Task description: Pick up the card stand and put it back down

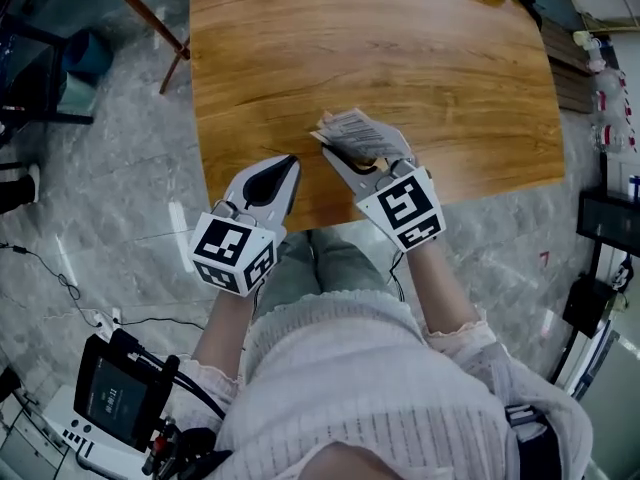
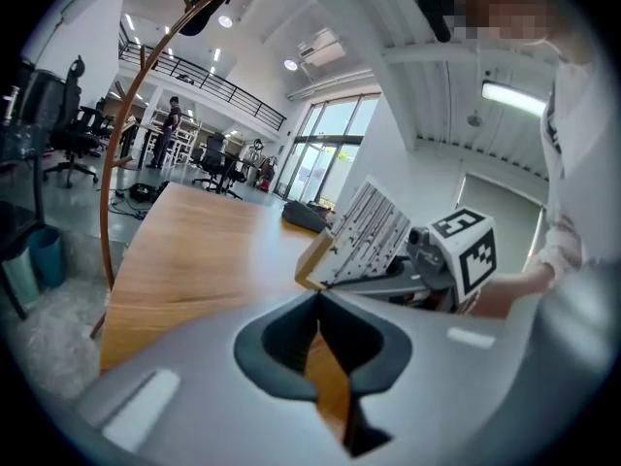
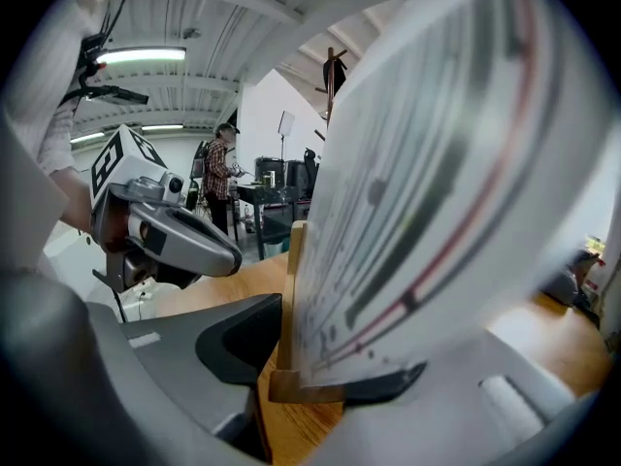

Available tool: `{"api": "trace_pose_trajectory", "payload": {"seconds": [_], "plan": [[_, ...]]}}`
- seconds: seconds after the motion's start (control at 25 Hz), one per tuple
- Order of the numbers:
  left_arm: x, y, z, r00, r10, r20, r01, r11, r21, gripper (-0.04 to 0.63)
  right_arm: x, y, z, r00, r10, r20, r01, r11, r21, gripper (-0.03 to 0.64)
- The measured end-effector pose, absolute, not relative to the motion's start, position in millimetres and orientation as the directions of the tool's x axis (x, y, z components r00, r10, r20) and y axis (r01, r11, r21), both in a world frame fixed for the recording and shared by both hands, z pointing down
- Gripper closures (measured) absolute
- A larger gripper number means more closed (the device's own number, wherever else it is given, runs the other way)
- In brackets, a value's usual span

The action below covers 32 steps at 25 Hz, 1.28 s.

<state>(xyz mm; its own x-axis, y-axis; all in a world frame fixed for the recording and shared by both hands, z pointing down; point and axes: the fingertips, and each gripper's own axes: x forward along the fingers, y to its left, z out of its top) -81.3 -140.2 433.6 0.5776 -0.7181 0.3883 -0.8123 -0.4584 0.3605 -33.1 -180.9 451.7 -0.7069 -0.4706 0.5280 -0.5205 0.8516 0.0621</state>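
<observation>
Right gripper view showed the right gripper (image 3: 309, 375) clamped on the wooden base of the card stand (image 3: 427, 192), its jaws set fairly wide with a dark pad on each side of the base and the printed card rising close before the lens. In the head view the stand sat tilted in that grip above the near edge of the wooden table (image 1: 400, 48); whether its base touched the wood could not be told. The left gripper (image 1: 286, 171) hung just beside it, jaws closed tip to tip with nothing between them.
</observation>
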Motion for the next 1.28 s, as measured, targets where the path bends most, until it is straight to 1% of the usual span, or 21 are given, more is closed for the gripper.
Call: {"api": "trace_pose_trajectory", "payload": {"seconds": [0.84,1.28], "plan": [[-70.7,-118.9,475.6,0.605,-0.655,0.452,-0.787,-0.405,0.467,0.586,-34.9,-173.6,532.5,-0.617,-0.396,0.68,-0.512,0.858,0.036,0.428],[-60.1,-116.2,489.0,0.611,-0.644,0.459,-0.782,-0.403,0.475,0.586,-25.8,-173.1,545.3,-0.626,-0.38,0.681,-0.52,0.854,-0.001,0.423]]}}
